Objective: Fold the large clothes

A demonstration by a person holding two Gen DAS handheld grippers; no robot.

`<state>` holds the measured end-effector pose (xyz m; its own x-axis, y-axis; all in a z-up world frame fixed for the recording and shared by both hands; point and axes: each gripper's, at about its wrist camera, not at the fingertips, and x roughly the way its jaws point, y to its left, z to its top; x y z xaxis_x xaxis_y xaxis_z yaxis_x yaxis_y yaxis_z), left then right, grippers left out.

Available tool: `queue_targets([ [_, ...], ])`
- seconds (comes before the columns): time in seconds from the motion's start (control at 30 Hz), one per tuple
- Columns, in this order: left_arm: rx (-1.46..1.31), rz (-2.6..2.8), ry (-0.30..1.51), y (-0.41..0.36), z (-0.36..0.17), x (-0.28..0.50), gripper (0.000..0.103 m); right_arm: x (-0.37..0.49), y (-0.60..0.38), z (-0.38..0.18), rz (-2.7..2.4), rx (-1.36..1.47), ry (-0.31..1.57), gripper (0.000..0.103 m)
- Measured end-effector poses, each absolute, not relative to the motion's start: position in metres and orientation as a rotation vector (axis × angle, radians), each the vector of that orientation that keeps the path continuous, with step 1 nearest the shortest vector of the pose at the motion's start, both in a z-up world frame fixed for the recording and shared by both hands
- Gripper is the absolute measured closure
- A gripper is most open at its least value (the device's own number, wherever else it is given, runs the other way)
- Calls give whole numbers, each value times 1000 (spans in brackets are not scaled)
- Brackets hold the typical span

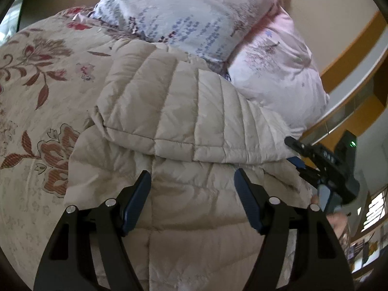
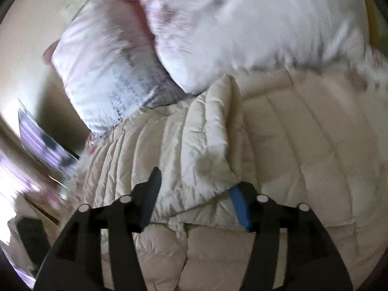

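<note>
Puffer jacket (image 1: 189,111), beige and quilted, lies spread on a bed over a floral quilt (image 1: 36,77), with its upper part already doubled over the lower, so a stitched hem edge runs across the middle of the left wrist view. Two pale printed pillows (image 1: 184,17) sit at its far end, touching the fold; they hem the garment in, which probably explains why the work happens toward the near side.

Left gripper (image 1: 192,201) hovers just above the lower layer with its jaws wide apart and nothing between them. It seems poised to press or pinch the padding rather than hold it.

Right gripper (image 2: 194,201) stands at the jacket's right side, its jaws roughly half open, with a folded flap of the jacket bulging between them. The blue pad (image 2: 238,206) looks close to or against the fabric, but the view is smeared by motion, so I cannot tell whether the pads actually press on it. In the left wrist view this gripper shows at the jacket's edge, a hand (image 1: 339,220) beneath it.
</note>
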<state>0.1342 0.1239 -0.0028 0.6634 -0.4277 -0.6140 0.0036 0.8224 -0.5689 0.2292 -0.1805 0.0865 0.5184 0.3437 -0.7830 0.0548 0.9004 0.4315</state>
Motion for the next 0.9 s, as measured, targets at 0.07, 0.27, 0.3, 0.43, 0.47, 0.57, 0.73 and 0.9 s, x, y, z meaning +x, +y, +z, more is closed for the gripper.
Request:
queue_targets([
  [0.07,-539,-259,815,121,0,130,20,233,-192,76,173,504,1042,47],
  [0.27,-467,-233,778,126,15,113,13,227,-211,65,161,580,1065,95],
  [0.3,-459,-228,774,128,16,111,13,223,-209,68,168,570,1060,95],
  [0.43,-451,-201,766,144,17,101,13,206,-207,78,198,565,1064,95],
  [0.47,-454,-191,767,148,16,99,13,202,-207,77,201,567,1072,95],
  [0.57,-461,-165,772,157,12,93,13,192,-205,72,200,561,1098,95],
  [0.73,-460,-138,779,165,10,81,13,190,-200,60,164,524,1135,95],
  [0.9,-467,-119,786,173,6,70,14,193,-196,53,156,473,1182,85],
])
